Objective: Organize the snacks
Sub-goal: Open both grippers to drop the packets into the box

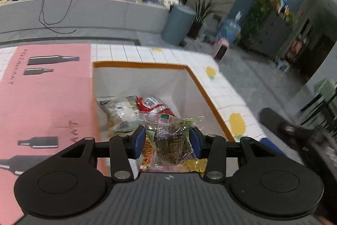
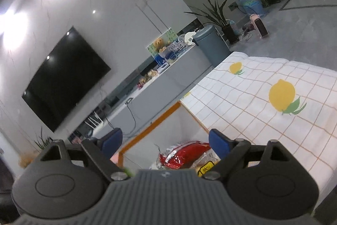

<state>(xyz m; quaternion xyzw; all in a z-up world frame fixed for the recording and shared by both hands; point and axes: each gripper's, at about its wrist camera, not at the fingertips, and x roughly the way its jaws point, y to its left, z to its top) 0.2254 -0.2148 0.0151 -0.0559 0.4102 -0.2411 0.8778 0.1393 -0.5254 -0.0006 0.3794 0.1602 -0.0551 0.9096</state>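
Item: clear snack packet (image 1: 172,140), dark contents, green label at its top.
Position: clamped between the blue pads of the left tongs (image 1: 168,141), which are closed on it. Its long axis runs up the left wrist view, 6 to 12 o'clock, crimped top edge pointing to 12. It hangs above the near end of the white bin (image 1: 145,79).

Key relation: the bin's opening lies straight ahead of and below the packet, toward 12 o'clock, with an orange rim (image 1: 139,65) around it. Judged from this, the coming move is a release over the bin; the left hand is the nearer, as it carries the load.

Right tongs (image 2: 165,143): jaws wide apart, nothing between the pads; the bin lies under them in the right wrist view.

Count, as far as visible:
- bins: one
- packets held: one
- packets in the bin: at least four: a pale one (image 1: 118,111), a red one (image 1: 153,104), an orange-stick one (image 1: 147,149), a yellow one (image 1: 195,165). More may be hidden.

Surface (image 2: 263,119): lemon-print checked cloth, at 3 o'clock of the bin; pink bottle-print mat (image 1: 46,98) at 9 o'clock.
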